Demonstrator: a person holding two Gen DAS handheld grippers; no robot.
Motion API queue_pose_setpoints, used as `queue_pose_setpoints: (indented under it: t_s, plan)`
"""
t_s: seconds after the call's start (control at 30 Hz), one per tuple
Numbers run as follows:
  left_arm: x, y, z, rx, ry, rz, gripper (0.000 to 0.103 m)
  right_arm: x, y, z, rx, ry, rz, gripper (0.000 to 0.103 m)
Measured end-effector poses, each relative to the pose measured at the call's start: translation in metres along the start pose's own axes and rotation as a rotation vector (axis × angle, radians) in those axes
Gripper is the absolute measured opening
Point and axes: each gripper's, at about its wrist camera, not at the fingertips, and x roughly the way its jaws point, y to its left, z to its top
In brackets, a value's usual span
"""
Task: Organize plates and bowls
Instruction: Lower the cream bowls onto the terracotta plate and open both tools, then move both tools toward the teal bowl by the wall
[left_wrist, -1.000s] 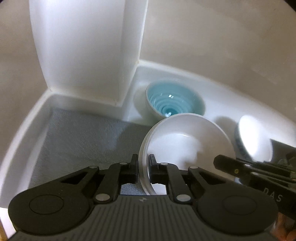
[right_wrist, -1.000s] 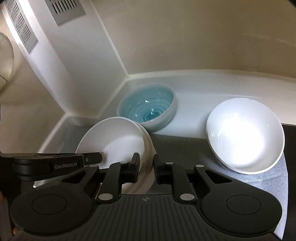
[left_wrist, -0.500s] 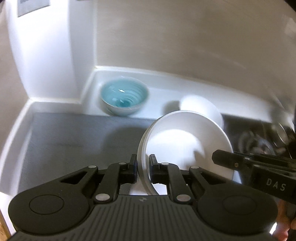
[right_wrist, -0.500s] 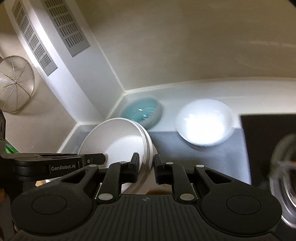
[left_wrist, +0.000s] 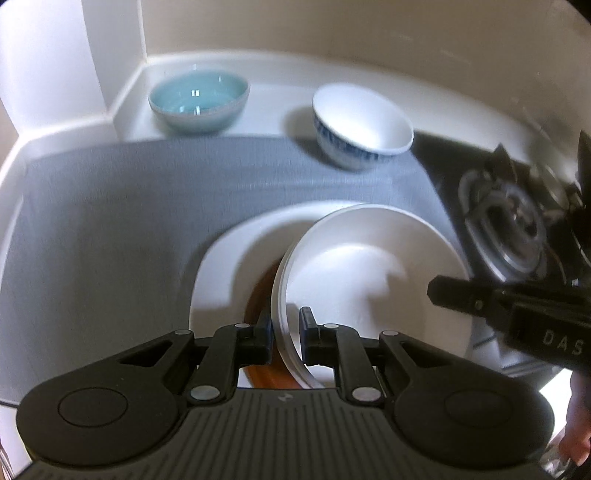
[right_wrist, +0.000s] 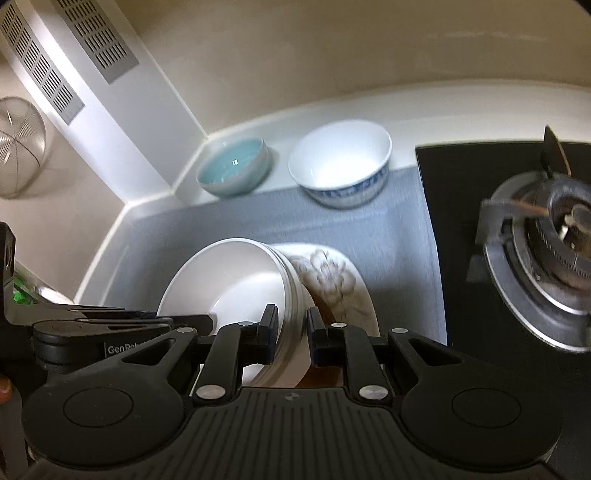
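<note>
A stack of white deep plates (left_wrist: 369, 266) hangs tilted between both grippers, above the grey mat. My left gripper (left_wrist: 286, 321) is shut on the stack's near-left rim. My right gripper (right_wrist: 291, 317) is shut on the opposite rim of the same stack (right_wrist: 229, 280). Under the stack lies a large plate (left_wrist: 221, 273) with a white rim and a brown centre; the right wrist view shows its flower pattern (right_wrist: 332, 277). A teal bowl (left_wrist: 199, 99) and a white bowl with a blue band (left_wrist: 362, 122) stand at the back of the counter.
The grey mat (left_wrist: 110, 221) covers the counter, with white walls at its left and back. A gas stove burner (right_wrist: 546, 251) on black glass sits to the right. A wire strainer (right_wrist: 18, 147) hangs on the left wall. A hand (left_wrist: 576, 435) shows at the right edge.
Both grippers have carried the white stack away from the back corner, toward the stove. The two bowls now look farther off, and the large patterned plate has come into view beneath the stack.
</note>
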Motion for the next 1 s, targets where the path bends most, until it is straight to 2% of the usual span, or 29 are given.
queue_pose_setpoints:
  t_s: [0.1, 0.17, 0.23, 0.27, 0.33, 0.4, 0.47, 0.63, 0.83, 0.9, 1.0]
  plan:
    - [0.007, 0.001, -0.008, 0.0, 0.022, 0.009, 0.016, 0.005, -0.002, -0.003, 0.007, 0.032, 0.004, 0.018]
    - [0.008, 0.004, -0.014, -0.002, 0.018, 0.014, 0.02, 0.008, -0.002, -0.004, 0.008, 0.042, 0.0, 0.018]
    - [0.004, 0.007, -0.016, -0.006, 0.012, -0.019, 0.033, 0.01, -0.003, -0.004, 0.014, 0.049, 0.001, 0.02]
    - [0.002, 0.008, -0.016, -0.01, 0.006, -0.04, 0.048, 0.011, -0.003, -0.003, 0.016, 0.05, 0.004, 0.021]
    - [-0.004, 0.008, -0.017, -0.015, -0.013, -0.071, 0.086, 0.011, -0.003, -0.002, 0.015, 0.043, 0.005, 0.021]
    - [-0.013, 0.003, -0.017, -0.002, -0.066, -0.047, 0.102, 0.009, -0.003, -0.001, 0.012, 0.035, 0.015, 0.024]
    - [-0.02, 0.0, -0.019, 0.031, -0.124, -0.027, 0.103, 0.006, -0.003, 0.0, 0.011, 0.022, 0.018, 0.024]
    - [-0.021, 0.005, -0.015, 0.028, -0.089, -0.105, 0.103, -0.001, -0.006, 0.002, 0.003, 0.004, 0.013, 0.025]
    - [-0.046, 0.012, -0.012, 0.028, -0.137, -0.166, 0.103, -0.012, -0.005, 0.009, 0.007, -0.031, 0.023, 0.025]
    - [-0.058, 0.016, -0.006, 0.026, -0.173, -0.158, 0.103, -0.017, -0.004, 0.016, 0.002, -0.053, 0.032, 0.026]
    - [-0.071, 0.027, 0.01, -0.006, -0.237, -0.125, 0.103, -0.024, -0.002, 0.032, -0.013, -0.097, 0.036, 0.036]
